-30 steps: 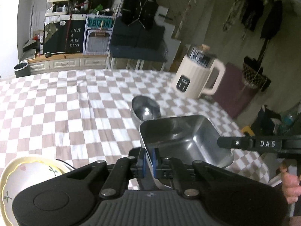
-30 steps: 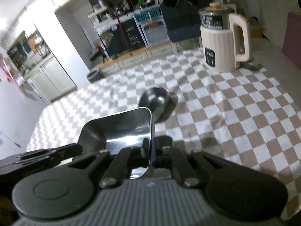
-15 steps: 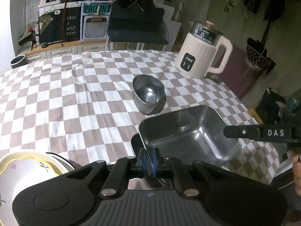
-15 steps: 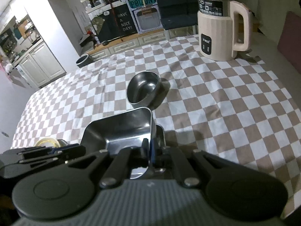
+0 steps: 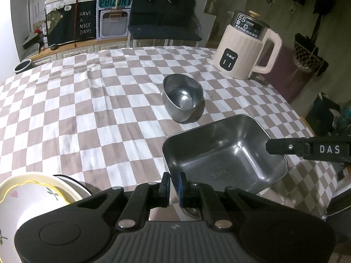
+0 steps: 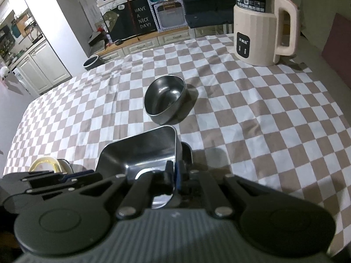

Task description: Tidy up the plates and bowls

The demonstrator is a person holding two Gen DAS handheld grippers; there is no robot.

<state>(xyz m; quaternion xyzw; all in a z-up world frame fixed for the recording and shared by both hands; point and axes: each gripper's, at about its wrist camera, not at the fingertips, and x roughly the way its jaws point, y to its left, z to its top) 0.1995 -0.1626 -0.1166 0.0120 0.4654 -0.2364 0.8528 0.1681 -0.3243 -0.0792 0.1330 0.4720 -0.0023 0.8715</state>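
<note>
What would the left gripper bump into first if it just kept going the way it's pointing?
The left gripper is shut on the near rim of the square steel pan. Going straight on, it would probably meet the checked cloth beyond the pan, short of the small steel bowl; depth is uncertain.

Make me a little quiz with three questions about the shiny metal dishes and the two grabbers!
1. True or false: both grippers pinch the rim of the square steel tray.
2. What stands at the far right corner of the checkered tablecloth?
A) a cream kettle
B) a toaster
C) a vase
3. Fill in: the small steel bowl sits on the cloth ____ the tray.

Key
1. True: the left gripper and the right gripper each clamp an edge.
2. A, the cream kettle.
3. Beyond, not touching it.
</note>
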